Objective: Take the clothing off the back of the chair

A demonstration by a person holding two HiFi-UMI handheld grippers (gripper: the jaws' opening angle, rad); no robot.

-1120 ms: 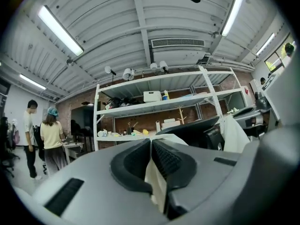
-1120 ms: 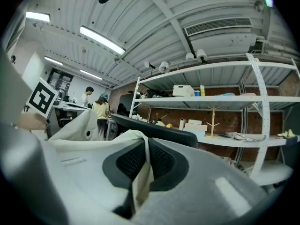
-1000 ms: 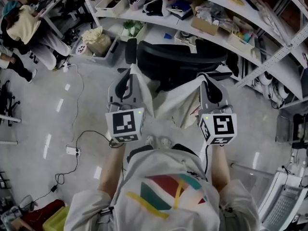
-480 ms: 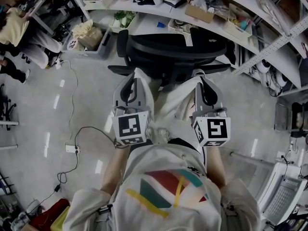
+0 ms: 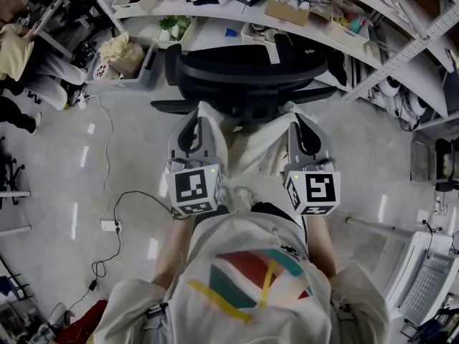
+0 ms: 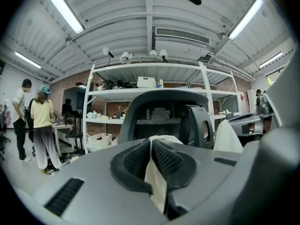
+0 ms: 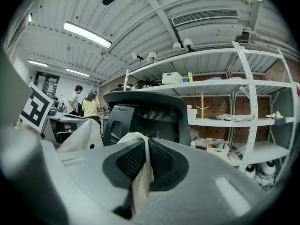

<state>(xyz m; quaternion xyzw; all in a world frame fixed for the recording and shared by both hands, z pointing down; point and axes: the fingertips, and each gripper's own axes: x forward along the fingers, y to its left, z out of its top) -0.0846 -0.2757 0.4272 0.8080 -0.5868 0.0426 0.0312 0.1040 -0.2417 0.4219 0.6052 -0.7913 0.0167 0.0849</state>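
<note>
In the head view a black office chair (image 5: 247, 70) stands just ahead of me. The white clothing (image 5: 251, 145) hangs off the chair, stretched between my two grippers. My left gripper (image 5: 201, 112) is shut on one edge of it, and the cloth (image 6: 157, 182) shows pinched between its ribbed pads (image 6: 166, 158). On the other edge my right gripper (image 5: 296, 113) is shut, a fold of the cloth (image 7: 140, 177) running down between its jaws. In both gripper views the chair's mesh back (image 6: 164, 111) (image 7: 150, 111) rises bare behind the jaws.
Curved white shelves (image 5: 301, 27) loaded with boxes stand behind the chair. A cable and power strip (image 5: 107, 224) lie on the floor at left. Two people (image 6: 35, 125) stand at a desk far left. A metal frame (image 5: 423, 285) sits at right.
Both grippers have sunk a little, still shut on the clothing. The chair now sits higher in the head view.
</note>
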